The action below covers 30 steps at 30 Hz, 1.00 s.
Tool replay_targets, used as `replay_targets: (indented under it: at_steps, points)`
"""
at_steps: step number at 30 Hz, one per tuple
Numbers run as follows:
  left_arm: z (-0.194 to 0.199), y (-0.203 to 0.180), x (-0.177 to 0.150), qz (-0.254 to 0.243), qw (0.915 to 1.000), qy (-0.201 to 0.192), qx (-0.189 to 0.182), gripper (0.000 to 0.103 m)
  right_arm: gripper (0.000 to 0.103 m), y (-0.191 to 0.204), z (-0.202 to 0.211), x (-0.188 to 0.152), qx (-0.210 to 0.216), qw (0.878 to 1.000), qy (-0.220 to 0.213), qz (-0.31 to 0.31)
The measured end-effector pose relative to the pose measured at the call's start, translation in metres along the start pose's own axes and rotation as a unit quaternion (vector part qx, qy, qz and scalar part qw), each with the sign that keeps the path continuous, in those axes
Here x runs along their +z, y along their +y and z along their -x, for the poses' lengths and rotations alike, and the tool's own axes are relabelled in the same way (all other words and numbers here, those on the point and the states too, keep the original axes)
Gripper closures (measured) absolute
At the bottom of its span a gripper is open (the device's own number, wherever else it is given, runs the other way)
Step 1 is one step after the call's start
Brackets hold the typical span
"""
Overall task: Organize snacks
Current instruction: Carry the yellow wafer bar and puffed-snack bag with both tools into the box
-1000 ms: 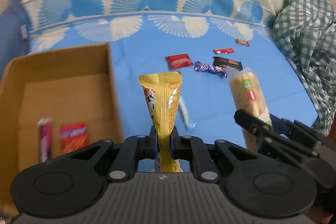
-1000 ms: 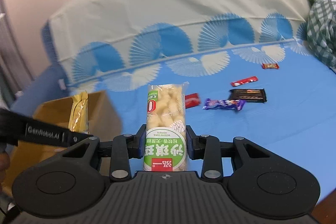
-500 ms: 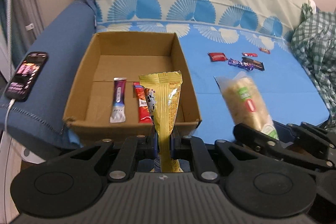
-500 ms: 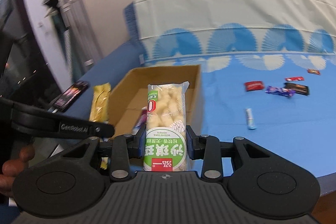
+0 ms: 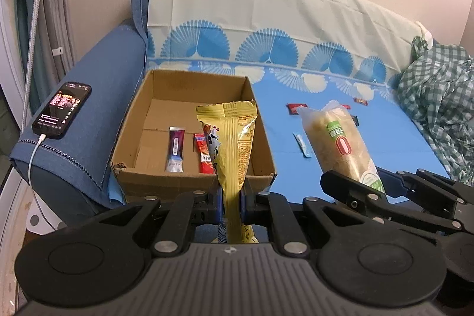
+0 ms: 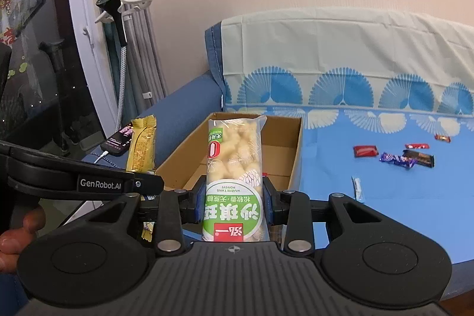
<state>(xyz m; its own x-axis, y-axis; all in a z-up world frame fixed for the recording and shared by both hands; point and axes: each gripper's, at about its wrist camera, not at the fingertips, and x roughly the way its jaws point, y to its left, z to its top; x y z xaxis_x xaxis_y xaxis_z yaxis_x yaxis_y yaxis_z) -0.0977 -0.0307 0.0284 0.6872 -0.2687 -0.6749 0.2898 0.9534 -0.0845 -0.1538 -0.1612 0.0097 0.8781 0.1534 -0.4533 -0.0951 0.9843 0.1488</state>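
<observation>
My left gripper [image 5: 230, 199] is shut on a yellow snack packet [image 5: 234, 138] and holds it upright in front of the cardboard box [image 5: 139, 120]. In the box lie a purple-and-white bar [image 5: 175, 149] and a red bar [image 5: 203, 153]. My right gripper [image 6: 234, 202] is shut on a clear bag of puffed snack with a green label [image 6: 234, 165], held upright before the box [image 6: 293, 150]. The bag also shows in the left wrist view [image 5: 337, 141], the yellow packet in the right wrist view [image 6: 142, 147]. Several small snacks [image 6: 394, 157] lie on the blue sheet.
A phone [image 5: 62, 108] on a charging cable lies on the blue sofa armrest left of the box. A green checked cloth [image 5: 438, 102] is bunched at the right. A thin blue-and-white stick [image 5: 302, 144] lies on the sheet [image 5: 385, 138] right of the box.
Both grippers have pulled back and swung left with their snacks held. The box has come fully into view ahead, and the loose snacks now sit far off to the right.
</observation>
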Motion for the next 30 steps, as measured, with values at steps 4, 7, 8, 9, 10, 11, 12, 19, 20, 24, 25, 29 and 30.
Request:
replay_targets:
  at_steps: [4, 7, 8, 9, 10, 11, 12, 19, 20, 24, 25, 29, 30]
  points:
    - [0.003, 0.002, -0.001, 0.002, 1.0000, -0.003, -0.001, 0.091, 0.065, 0.002, 0.002, 0.000, -0.001, 1.000, -0.002, 0.003]
    - [0.003, 0.004, -0.001, 0.003, 1.0000, -0.003, -0.002, 0.091, 0.065, 0.002, 0.002, -0.001, -0.002, 1.000, -0.001, 0.003]
    - [0.003, 0.004, -0.001, 0.003, 1.0000, -0.003, -0.002, 0.091, 0.065, 0.002, 0.002, -0.001, -0.002, 1.000, 0.000, 0.003]
    - [0.003, 0.004, -0.001, 0.003, 1.0000, -0.002, -0.003, 0.091, 0.065, 0.001, 0.002, -0.001, -0.002, 1.000, 0.001, 0.002]
    - [0.001, 0.004, -0.001, 0.003, 1.0000, 0.000, -0.003, 0.091, 0.065, 0.000, 0.001, -0.001, -0.002, 1.000, 0.003, 0.002]
    - [0.000, 0.004, -0.001, 0.004, 1.0000, 0.001, -0.004, 0.091, 0.065, 0.000, 0.000, -0.001, -0.002, 1.000, 0.005, 0.001]
    - [-0.001, 0.004, 0.000, 0.004, 1.0000, 0.003, -0.004, 0.091, 0.065, -0.001, -0.001, -0.001, -0.002, 1.000, 0.007, 0.000]
    - [-0.015, 0.010, 0.001, 0.012, 0.9997, 0.019, -0.006, 0.091, 0.065, -0.001, -0.016, 0.001, -0.004, 1.000, 0.027, -0.001]
    - [-0.018, 0.010, 0.001, 0.013, 0.9997, 0.022, -0.006, 0.091, 0.065, -0.001, -0.019, 0.001, -0.004, 1.000, 0.030, -0.001]
    - [-0.030, 0.016, 0.003, 0.019, 0.9992, 0.034, -0.006, 0.091, 0.065, -0.002, -0.032, 0.001, -0.004, 0.999, 0.048, 0.002]
    - [-0.034, 0.018, 0.003, 0.021, 0.9991, 0.038, -0.006, 0.091, 0.065, -0.002, -0.035, 0.001, -0.005, 0.999, 0.052, 0.003]
    - [-0.046, 0.024, 0.007, 0.026, 0.9984, 0.050, -0.006, 0.091, 0.065, -0.002, -0.049, 0.001, -0.006, 0.998, 0.068, 0.007]
    - [-0.050, 0.025, 0.008, 0.028, 0.9982, 0.053, -0.006, 0.091, 0.065, -0.001, -0.052, 0.002, -0.006, 0.997, 0.073, 0.009]
